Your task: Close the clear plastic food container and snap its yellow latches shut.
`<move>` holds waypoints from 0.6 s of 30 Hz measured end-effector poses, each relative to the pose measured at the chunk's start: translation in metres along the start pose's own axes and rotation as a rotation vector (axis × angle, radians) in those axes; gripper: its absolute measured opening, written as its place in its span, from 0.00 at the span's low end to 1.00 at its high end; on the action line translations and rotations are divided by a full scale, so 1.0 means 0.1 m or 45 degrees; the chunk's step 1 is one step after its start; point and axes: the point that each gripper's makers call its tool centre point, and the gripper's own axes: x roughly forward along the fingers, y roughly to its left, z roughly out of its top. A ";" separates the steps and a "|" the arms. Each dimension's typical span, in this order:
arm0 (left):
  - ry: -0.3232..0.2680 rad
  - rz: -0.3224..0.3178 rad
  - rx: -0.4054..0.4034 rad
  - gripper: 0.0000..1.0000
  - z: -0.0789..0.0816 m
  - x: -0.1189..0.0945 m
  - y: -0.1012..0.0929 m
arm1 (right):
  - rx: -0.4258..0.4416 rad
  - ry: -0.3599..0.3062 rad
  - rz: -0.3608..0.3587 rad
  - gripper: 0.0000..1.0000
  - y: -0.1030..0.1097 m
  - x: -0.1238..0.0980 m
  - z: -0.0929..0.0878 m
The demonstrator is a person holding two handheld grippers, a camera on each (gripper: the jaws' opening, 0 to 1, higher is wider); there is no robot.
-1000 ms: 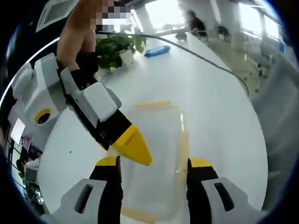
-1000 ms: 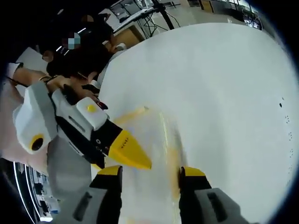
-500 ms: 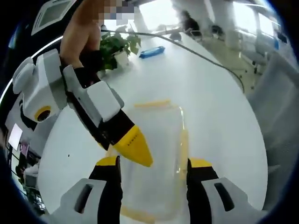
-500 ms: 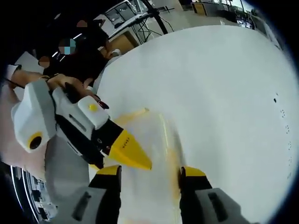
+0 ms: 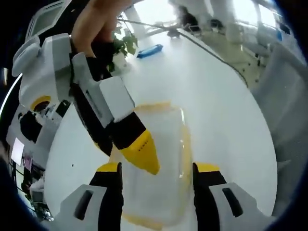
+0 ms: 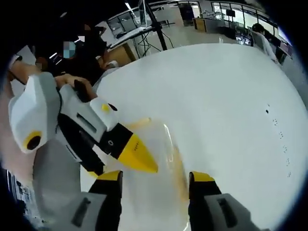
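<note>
A clear plastic container (image 5: 161, 159) with yellow latches (image 5: 155, 105) along its sides rests on the white table (image 5: 216, 106). My left gripper (image 5: 158, 168) is open just above it, its jaws spread about as wide as the container. The right gripper's yellow tip (image 5: 141, 153) comes in from the upper left and points down at the container's left part. In the right gripper view the container (image 6: 161, 159) lies between the open jaws of my right gripper (image 6: 156, 177), and the left gripper's yellow tip (image 6: 137, 155) hangs over it. Whether the lid is pressed down I cannot tell.
At the far side of the table stand a potted plant (image 5: 125, 45) and a blue object (image 5: 149, 50), and a dark cable (image 5: 211, 53) runs along the table's right side. Seated people (image 6: 77, 48) are beyond the table edge in the right gripper view.
Both cameras have shifted a little. The right gripper looms larger and closer in the left gripper view. The container has stayed where it was, and both grippers' jaws remain spread.
</note>
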 end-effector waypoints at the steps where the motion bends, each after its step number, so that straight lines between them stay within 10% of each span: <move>1: -0.015 -0.006 -0.041 0.59 0.02 0.00 -0.01 | 0.013 0.004 -0.009 0.67 0.01 0.00 -0.03; 9: -0.216 0.023 -0.385 0.56 0.26 -0.13 0.17 | 0.083 -0.133 -0.147 0.65 0.02 -0.13 0.01; 18: -0.260 0.114 -0.537 0.56 0.21 -0.31 0.32 | 0.242 -0.277 -0.337 0.62 -0.03 -0.39 -0.05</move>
